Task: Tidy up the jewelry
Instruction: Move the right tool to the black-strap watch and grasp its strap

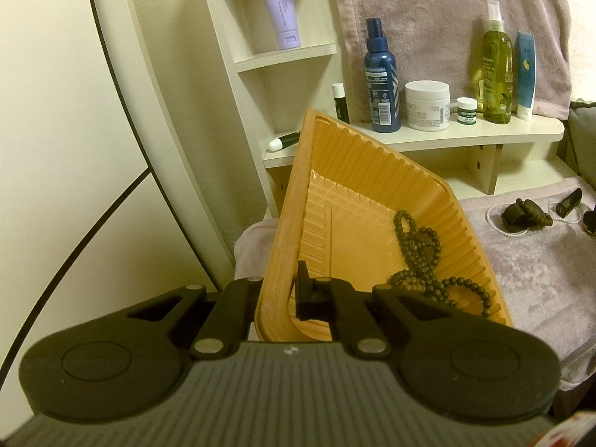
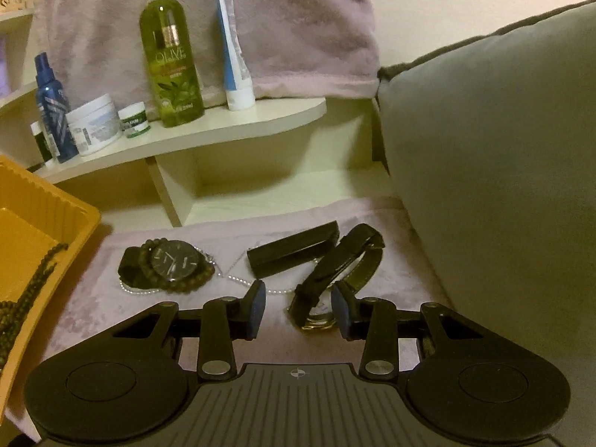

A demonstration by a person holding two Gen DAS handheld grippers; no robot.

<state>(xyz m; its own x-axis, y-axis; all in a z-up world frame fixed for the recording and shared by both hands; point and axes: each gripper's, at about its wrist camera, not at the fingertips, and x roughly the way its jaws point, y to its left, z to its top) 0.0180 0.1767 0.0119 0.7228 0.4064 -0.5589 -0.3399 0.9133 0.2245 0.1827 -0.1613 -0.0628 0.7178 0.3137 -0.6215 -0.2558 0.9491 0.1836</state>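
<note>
My left gripper (image 1: 278, 298) is shut on the near wall of the orange ribbed tray (image 1: 357, 171), which it holds tilted. A long string of dark beads (image 1: 421, 257) lies inside the tray. In the right wrist view my right gripper (image 2: 298, 311) stands open just above the mauve cloth, with nothing pressed between its blue pads. A black-strapped watch with a gold case (image 2: 335, 272) lies just ahead of the right fingertip (image 2: 341, 311). Further left are a dark-faced watch ringed by a bead bracelet (image 2: 173, 262), a thin silver chain (image 2: 238, 279) and a black bar-shaped case (image 2: 294, 249).
A white shelf (image 2: 223, 126) behind the cloth carries an olive spray bottle (image 2: 169, 56), a blue bottle (image 1: 381, 74), a white jar (image 1: 427, 104) and tubes. A grey cushion (image 2: 503, 167) fills the right side. The tray's corner (image 2: 44, 216) borders the cloth on the left.
</note>
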